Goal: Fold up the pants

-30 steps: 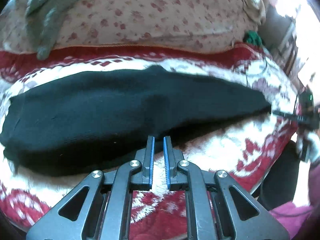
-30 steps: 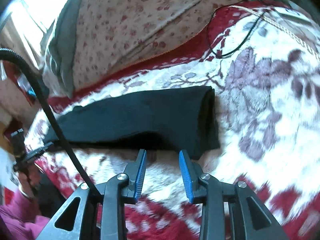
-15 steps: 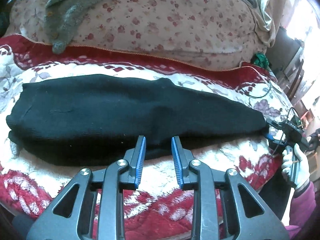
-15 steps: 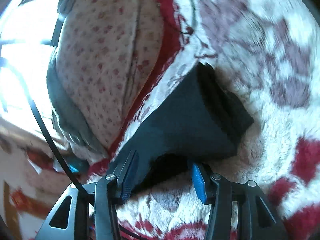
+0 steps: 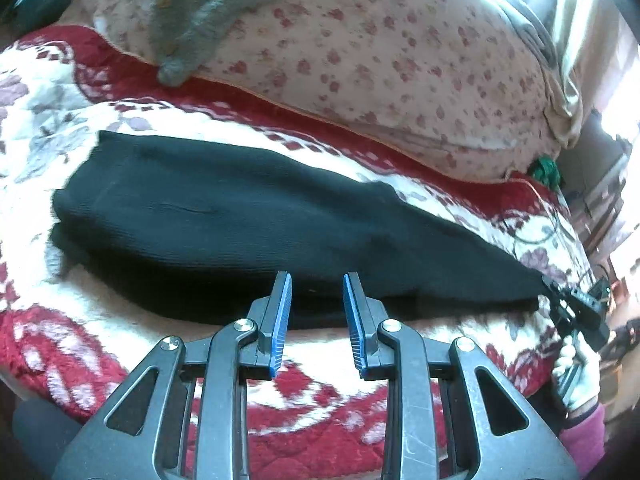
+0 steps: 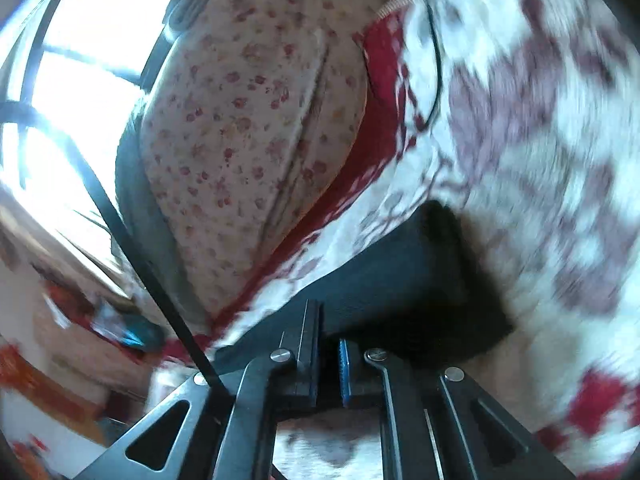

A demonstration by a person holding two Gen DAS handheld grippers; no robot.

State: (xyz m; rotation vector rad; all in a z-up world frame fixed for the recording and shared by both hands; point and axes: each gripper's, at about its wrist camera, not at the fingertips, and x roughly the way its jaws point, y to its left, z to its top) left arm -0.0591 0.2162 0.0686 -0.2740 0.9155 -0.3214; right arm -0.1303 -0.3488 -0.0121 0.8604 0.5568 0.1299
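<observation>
While motion blur smears the blanket [image 6: 540, 128], right fingers [image 6: 326, 344] pinch the pants [image 6: 400, 280]; left fingers [image 5: 316, 300] spread.

- The left gripper [image 5: 316, 280] is pointing forward and downward over the bed, its blue-padded jaws standing a little apart with nothing between them; the fingertips are hanging just above the near edge of the black pants [image 5: 248, 216], not pressing on it.
- The right gripper [image 6: 328, 332] is sitting rolled to one side, its jaws drawn close together after closing; they are pinching the near edge of the pants' end.
- In the left wrist view, a white-gloved hand [image 5: 576, 368] with a magenta sleeve [image 5: 584, 436] is holding the right gripper's handle.
</observation>
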